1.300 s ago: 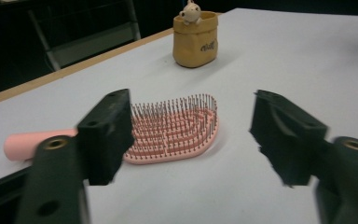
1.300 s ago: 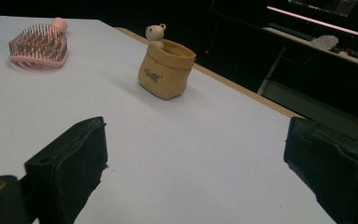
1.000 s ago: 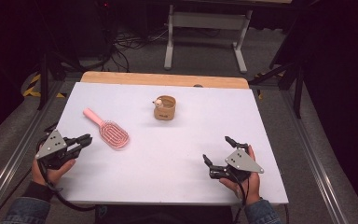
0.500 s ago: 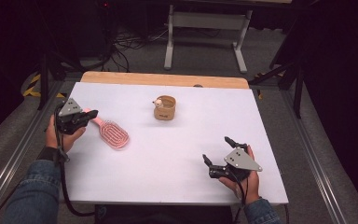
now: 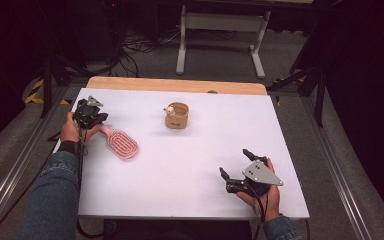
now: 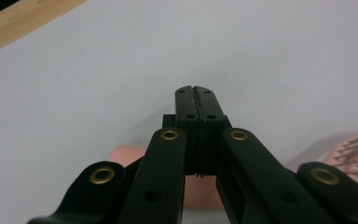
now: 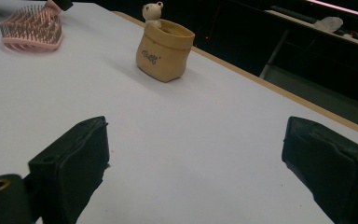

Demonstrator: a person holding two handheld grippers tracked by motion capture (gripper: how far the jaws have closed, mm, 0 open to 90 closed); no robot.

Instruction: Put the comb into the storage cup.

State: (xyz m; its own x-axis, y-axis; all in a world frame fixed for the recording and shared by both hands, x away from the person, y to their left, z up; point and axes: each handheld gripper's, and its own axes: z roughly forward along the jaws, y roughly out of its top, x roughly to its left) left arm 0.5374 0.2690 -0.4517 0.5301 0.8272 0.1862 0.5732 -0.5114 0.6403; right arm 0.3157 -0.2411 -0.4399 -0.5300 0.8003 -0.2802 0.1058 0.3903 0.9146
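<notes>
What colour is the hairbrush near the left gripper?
Pink. The hairbrush shows best in the high view, on the white table.

A white counter (image 5: 190, 165) with a bare wooden strip (image 5: 175, 85) along its far edge stands on a grey carpeted floor (image 5: 330, 165). Metal rails (image 5: 340, 165) run along both of its sides. Beyond the far edge a pale metal table frame (image 5: 220, 37) stands on the floor, with black cables (image 5: 140, 47) strewn beside it. Yellow-and-black hazard tape (image 5: 35, 92) marks the floor at the far left. The surroundings lie in darkness; light falls mainly on the counter.
</notes>
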